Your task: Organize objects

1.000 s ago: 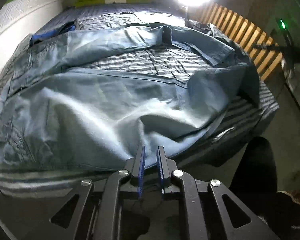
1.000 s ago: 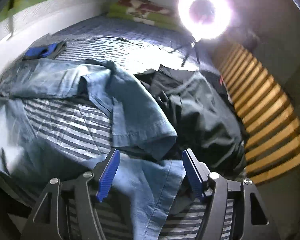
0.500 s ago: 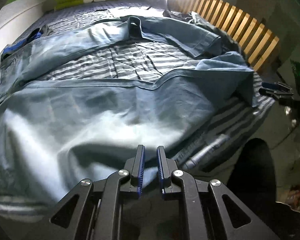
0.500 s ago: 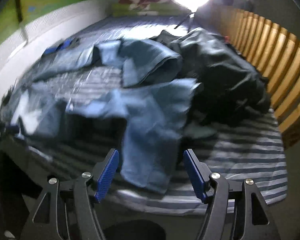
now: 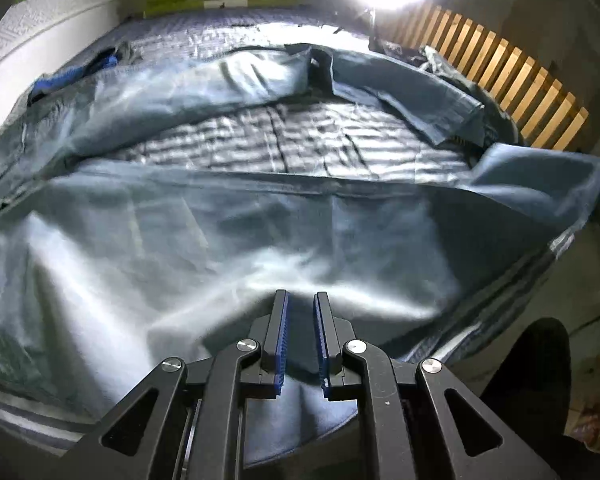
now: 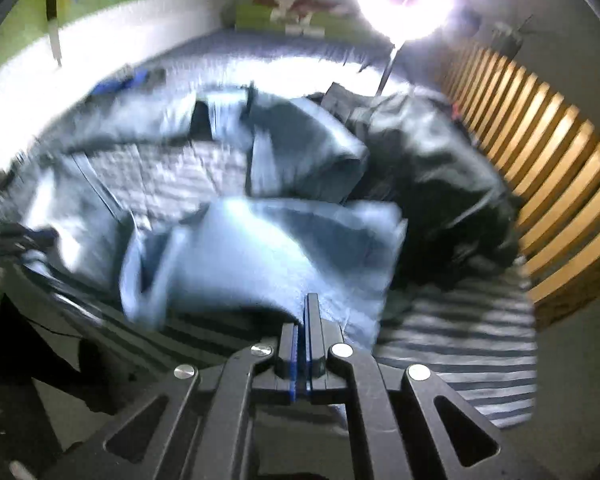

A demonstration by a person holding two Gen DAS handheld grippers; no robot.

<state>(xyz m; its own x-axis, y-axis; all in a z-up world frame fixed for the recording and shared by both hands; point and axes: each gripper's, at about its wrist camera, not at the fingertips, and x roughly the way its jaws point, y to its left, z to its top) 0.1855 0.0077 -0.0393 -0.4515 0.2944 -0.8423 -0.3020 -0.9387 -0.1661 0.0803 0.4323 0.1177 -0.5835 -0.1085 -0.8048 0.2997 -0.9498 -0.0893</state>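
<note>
The left gripper [image 5: 300,300] is seen with its blue-padded jaws nearly together, and a fold of the blue garment [image 5: 260,232] is pinched between them, the cloth running down past the pads. The right gripper [image 6: 303,308] is pressed fully together at the near edge of the same garment's sleeve or corner [image 6: 284,256]; whether cloth is actually caught there cannot be told, since the view is smeared by motion.

The step in hand is judged to be the spreading or folding of this garment on the bed [image 5: 308,148]. It is best done with both edges held taut and level, so that the fabric is laid flat rather than dragged into ridges. The right grip would need to be confirmed before anything is pulled.

The garment is thin woven cotton, matte and limp, with stitched hems and soft creases, and it is draped over most of the mattress. A striped sheet [image 6: 460,344] with a slight sheen is exposed beneath it. A dark, heavier heap of clothing [image 6: 440,168] is bunched beside it, toward the wooden slatted rail [image 6: 540,140], which is smooth and evenly ribbed. A glaring ring light [image 6: 404,0] is stood at the far end.
</note>
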